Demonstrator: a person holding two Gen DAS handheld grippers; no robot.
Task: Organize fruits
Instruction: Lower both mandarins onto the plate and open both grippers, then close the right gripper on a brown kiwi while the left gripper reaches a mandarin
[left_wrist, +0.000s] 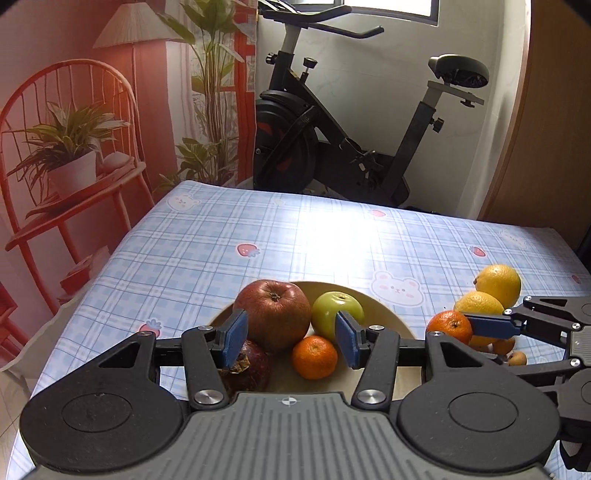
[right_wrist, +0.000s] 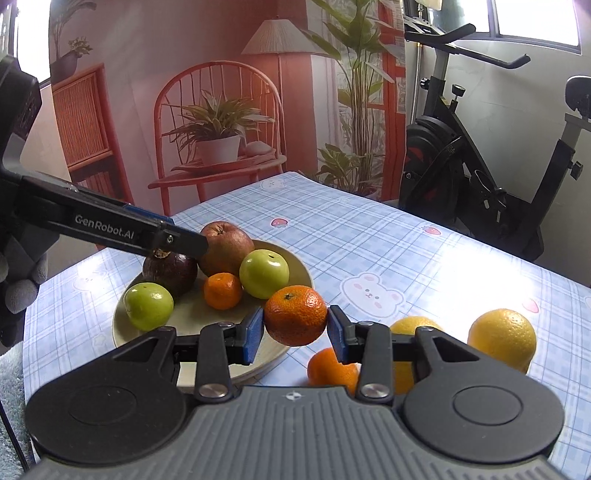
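Holding apples and a mandarin, the plate (right_wrist: 295, 280) sits beside the right hand-held gripper (right_wrist: 295, 328) clamping a tangerine (right_wrist: 295, 314).

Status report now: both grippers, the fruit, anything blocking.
Left gripper open, empty, over the plate. Right gripper clamped on a mandarin beside the plate. Path to the plate looks clear.

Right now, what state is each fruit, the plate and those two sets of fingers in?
Plate: on the table, holding five fruits.
Red apple: on the plate.
Dark purple fruit: on the plate, under the left gripper.
Two green apples: on the plate.
Small mandarin: on the plate.
Larger mandarin: clamped, off the table.
Left gripper: fingers apart, empty.
Right gripper: fingers shut on it.
Yellow citrus: on the cloth.
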